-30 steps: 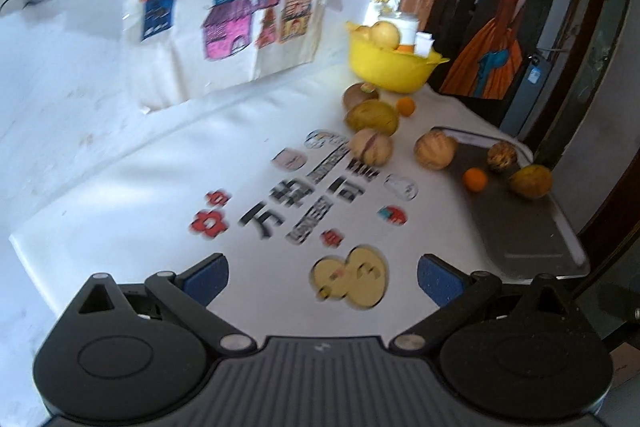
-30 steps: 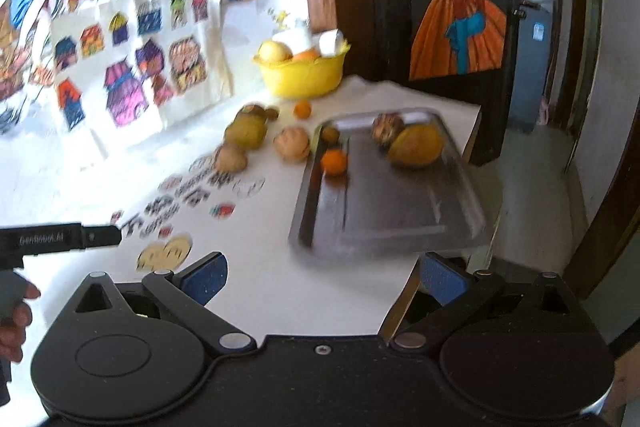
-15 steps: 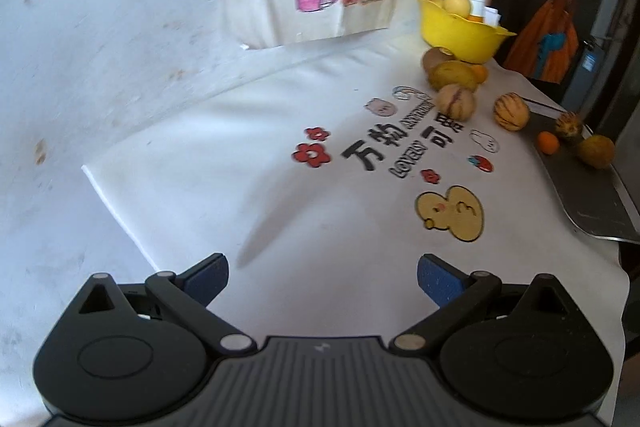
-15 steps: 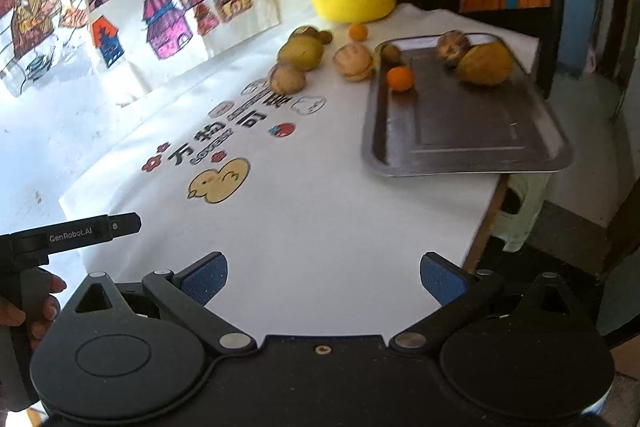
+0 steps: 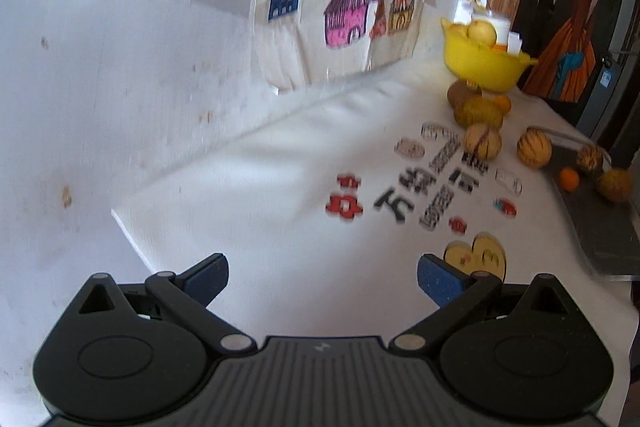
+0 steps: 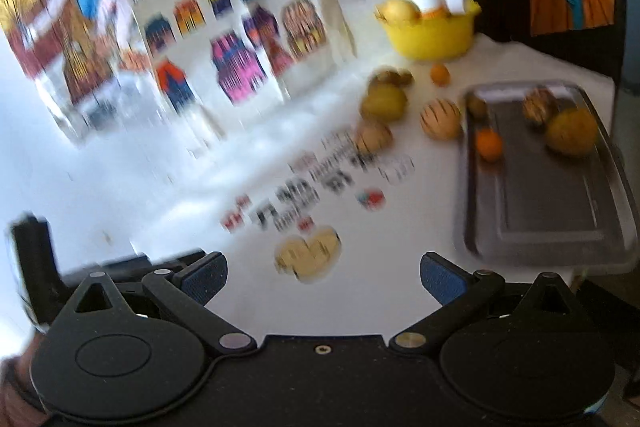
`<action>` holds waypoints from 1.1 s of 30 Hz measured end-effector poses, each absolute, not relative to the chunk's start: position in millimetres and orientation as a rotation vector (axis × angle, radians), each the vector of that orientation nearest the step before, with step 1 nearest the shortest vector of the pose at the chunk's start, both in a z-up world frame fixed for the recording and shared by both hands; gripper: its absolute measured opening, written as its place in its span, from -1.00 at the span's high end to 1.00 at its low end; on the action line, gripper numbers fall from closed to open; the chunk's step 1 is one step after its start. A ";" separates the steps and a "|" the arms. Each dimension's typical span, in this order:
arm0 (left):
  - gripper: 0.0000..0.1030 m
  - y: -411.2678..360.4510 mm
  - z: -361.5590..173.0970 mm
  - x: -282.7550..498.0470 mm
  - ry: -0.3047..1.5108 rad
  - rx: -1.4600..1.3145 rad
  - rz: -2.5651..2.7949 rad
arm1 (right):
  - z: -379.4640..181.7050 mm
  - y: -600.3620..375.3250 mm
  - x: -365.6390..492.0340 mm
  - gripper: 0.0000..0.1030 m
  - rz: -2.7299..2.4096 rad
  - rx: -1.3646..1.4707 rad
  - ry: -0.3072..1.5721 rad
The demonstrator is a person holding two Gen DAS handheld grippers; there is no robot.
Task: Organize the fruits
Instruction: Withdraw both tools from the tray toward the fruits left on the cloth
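Your left gripper [image 5: 322,277] hung with its jaws spread wide and nothing between them, above the near part of the table [image 5: 256,211] with its white printed cloth. Your right gripper [image 6: 323,277] was just as wide and just as empty, over the same cloth near a yellow duck print [image 6: 308,255].

From the left wrist view, the fruits sat well apart from both grippers, toward the far right of the table. A yellow bowl [image 5: 486,65] stood at the back with a pale round fruit [image 5: 482,31] in it. Just in front of the bowl lay a brown fruit [image 5: 460,93], a greenish-yellow fruit [image 5: 478,111] and a small orange [image 5: 503,103] close together. Nearer to you were two striped melons on the cloth, one [image 5: 483,141] beside the printed lettering and another [image 5: 534,148] just beside the edge of the grey tray [image 5: 600,227].

On that tray lay an orange [image 5: 569,179], a yellowish fruit [image 5: 616,185] and a dark spiky-looking fruit [image 5: 589,157]. The right wrist view was heavily smeared, but a further small fruit [image 6: 477,105] seemed to rest at the tray's far left corner, though you could not have told what kind it was.

Drawings of coloured houses [image 5: 348,11] hung on the wall behind the table.
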State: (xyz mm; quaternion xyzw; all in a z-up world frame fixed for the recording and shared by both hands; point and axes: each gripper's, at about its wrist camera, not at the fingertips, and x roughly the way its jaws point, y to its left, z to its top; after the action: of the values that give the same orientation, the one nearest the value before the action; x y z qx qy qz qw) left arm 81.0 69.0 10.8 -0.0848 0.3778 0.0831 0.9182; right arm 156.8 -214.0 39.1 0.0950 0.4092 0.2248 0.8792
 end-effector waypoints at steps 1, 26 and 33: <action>-0.99 69.1 14.3 84.3 0.769 -0.175 0.171 | 46.6 -213.5 161.5 -0.99 0.478 0.207 0.839; -0.99 71.3 33.2 165.7 0.680 -0.092 0.105 | 73.3 -184.6 310.9 -0.99 0.622 -0.084 0.698; -0.99 39.9 19.7 201.2 0.684 -0.087 -0.029 | 60.5 -197.6 372.8 -0.99 0.599 -0.063 0.779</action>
State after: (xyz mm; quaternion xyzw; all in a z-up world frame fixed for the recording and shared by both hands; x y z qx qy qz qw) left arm 201.2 39.9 19.7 -0.0428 0.3354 -0.0142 0.9410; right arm 372.8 -197.6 60.5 -0.0303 0.3739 0.2874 0.8813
